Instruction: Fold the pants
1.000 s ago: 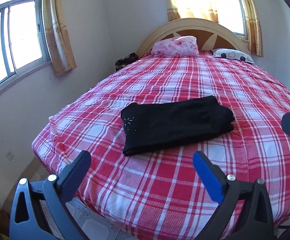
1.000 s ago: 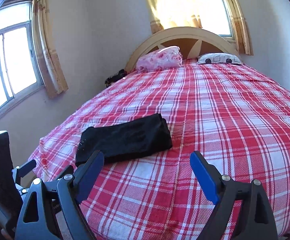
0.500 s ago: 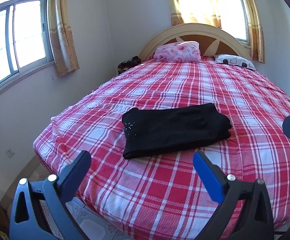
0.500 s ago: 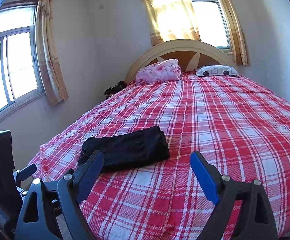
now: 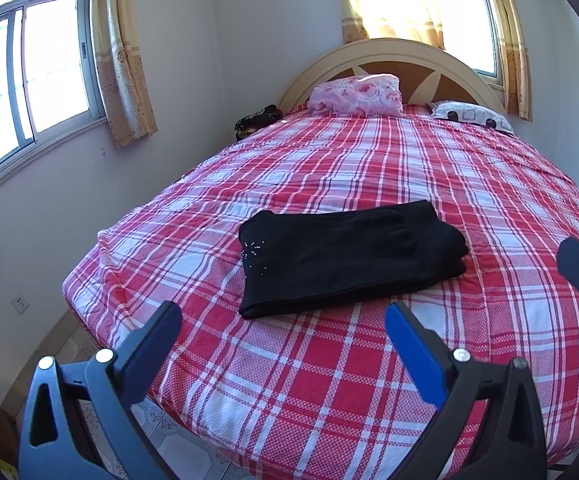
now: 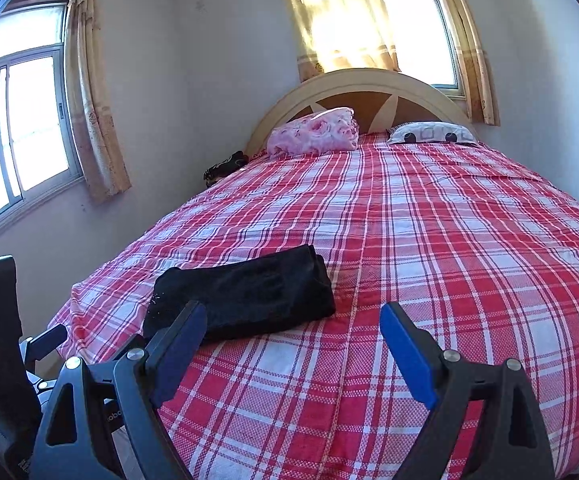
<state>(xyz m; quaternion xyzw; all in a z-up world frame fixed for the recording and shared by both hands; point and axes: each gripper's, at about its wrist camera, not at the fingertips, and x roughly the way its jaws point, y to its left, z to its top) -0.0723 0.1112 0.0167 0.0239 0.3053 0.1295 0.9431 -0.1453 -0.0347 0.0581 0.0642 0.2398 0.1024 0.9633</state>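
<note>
Pants folded flat on plaid bed; left gripper and right gripper fingers both spread wide, holding nothing, short of the fabric

pants on bed, near foot | pillows behind, at headboard

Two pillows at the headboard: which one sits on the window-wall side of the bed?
The pink floral pillow, bulky and propped against the headboard, on the side by the left window wall. The white pillow with black dots lies flatter on the other side.
</note>
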